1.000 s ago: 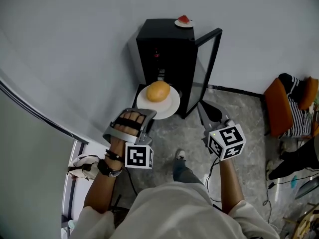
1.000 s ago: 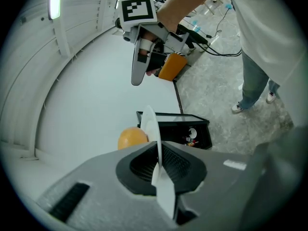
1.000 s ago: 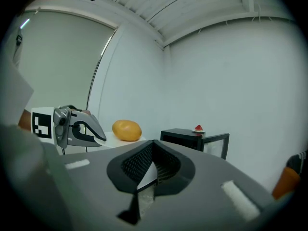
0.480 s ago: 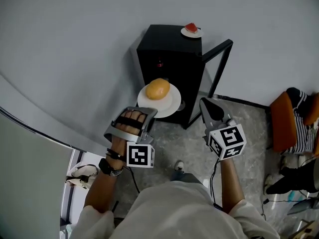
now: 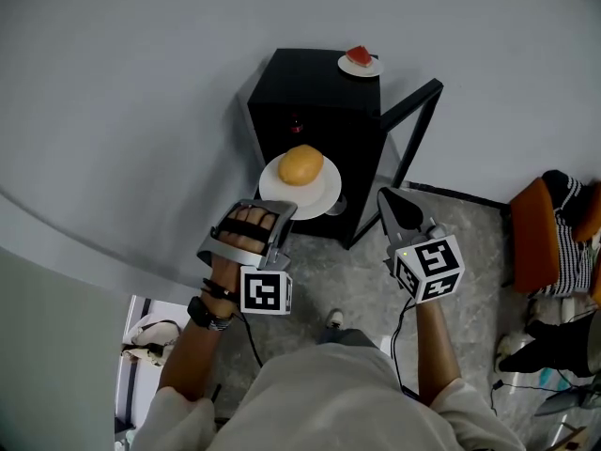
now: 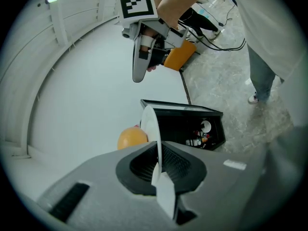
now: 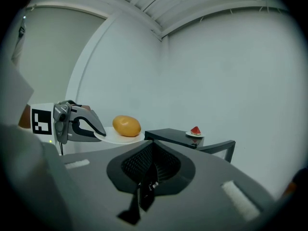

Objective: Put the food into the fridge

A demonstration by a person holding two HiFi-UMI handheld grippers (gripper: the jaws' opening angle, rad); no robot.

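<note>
- Left claw (image 5: 285,211) clamped on plate (image 5: 324,195) rim at 6 o'clock, held level so food (image 5: 300,164) won't roll;
- fridge (image 5: 310,83) at 12, door (image 5: 414,128) open to receive it;
- right claw (image 5: 385,198) closed, empty, at 3, likely spare for the door.

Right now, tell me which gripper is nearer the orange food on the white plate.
Left. The left gripper is shut on the rim of the white plate, right beside the orange food; the right gripper, shut and empty, hangs apart to its right.

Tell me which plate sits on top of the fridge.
The small plate with the red slice; the larger plate, bearing orange food, is held by the left claw.
</note>
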